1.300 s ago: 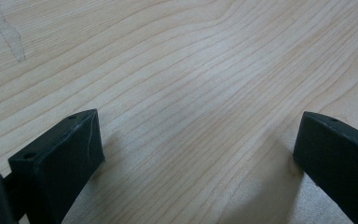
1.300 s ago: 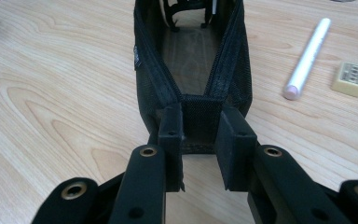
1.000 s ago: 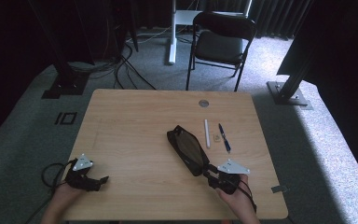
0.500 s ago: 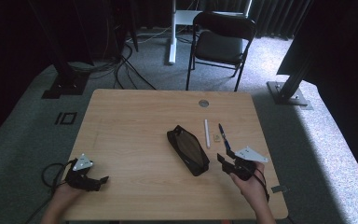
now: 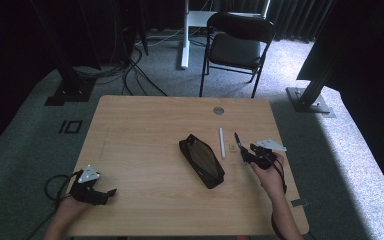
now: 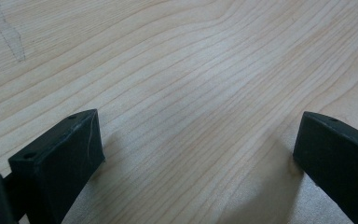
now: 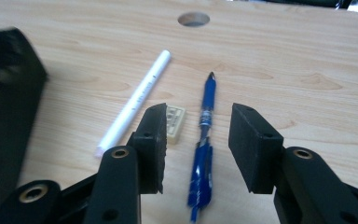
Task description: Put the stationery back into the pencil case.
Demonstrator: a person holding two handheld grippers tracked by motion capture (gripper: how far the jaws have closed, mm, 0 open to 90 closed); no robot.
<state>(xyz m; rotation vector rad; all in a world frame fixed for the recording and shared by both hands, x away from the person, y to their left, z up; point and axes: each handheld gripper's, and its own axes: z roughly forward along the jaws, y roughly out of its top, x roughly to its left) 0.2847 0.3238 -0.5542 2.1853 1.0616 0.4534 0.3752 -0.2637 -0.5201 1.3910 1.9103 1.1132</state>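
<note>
Pickup not done: right hand-held gripper (image 7: 196, 140) jaws spread either side of blue pen (image 7: 204, 140), still flat on tabletop (image 5: 140, 130); pencil case (image 5: 201, 160) waits. Left hand-held gripper (image 6: 196, 154) spread, idle.

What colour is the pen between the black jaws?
Blue. The pen shows best in the right gripper view, lying on the table between the open jaws.

Eraser (image 7: 174, 122) crowding blue pen (image 7: 205, 135) on 1 side, bare wood opposite
</note>
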